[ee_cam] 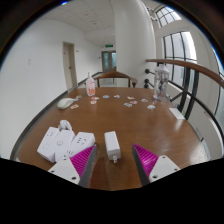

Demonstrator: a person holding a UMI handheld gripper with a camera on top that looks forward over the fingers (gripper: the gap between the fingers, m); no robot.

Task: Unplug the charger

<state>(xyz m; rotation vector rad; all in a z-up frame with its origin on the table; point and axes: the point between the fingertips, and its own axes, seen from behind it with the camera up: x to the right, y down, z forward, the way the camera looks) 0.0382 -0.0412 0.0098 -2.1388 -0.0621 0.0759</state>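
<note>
The tongs stand apart, with a wide gap between the two fingers and nothing pressed between them. Each finger carries a magenta pad on its inner face, and both fingers hang just above the near part of a round wooden bench.

Just ahead of the fingers, in line with the gap between them, sits a small white charger, standing upright on the bench top. It touches neither finger. Whether it is plugged into anything underneath cannot be made out.

Beside it, toward the left finger, lies a white power strip, and beyond that a cluster of more white blocks and plugs lying close together, some touching; a white cable curls up from them.

Farther across the bench, well apart from the charger, is a flat white box near the left rim. Next to it stands a small clear bottle with a pinkish cast. Several small items are scattered around the middle of the far half, too small to tell. A slim white stand rises at the far right side, and a white slab lies near the right rim.

Behind the bench is a chair back, then white walls, a door, a thick white column and tall windows at the right.
</note>
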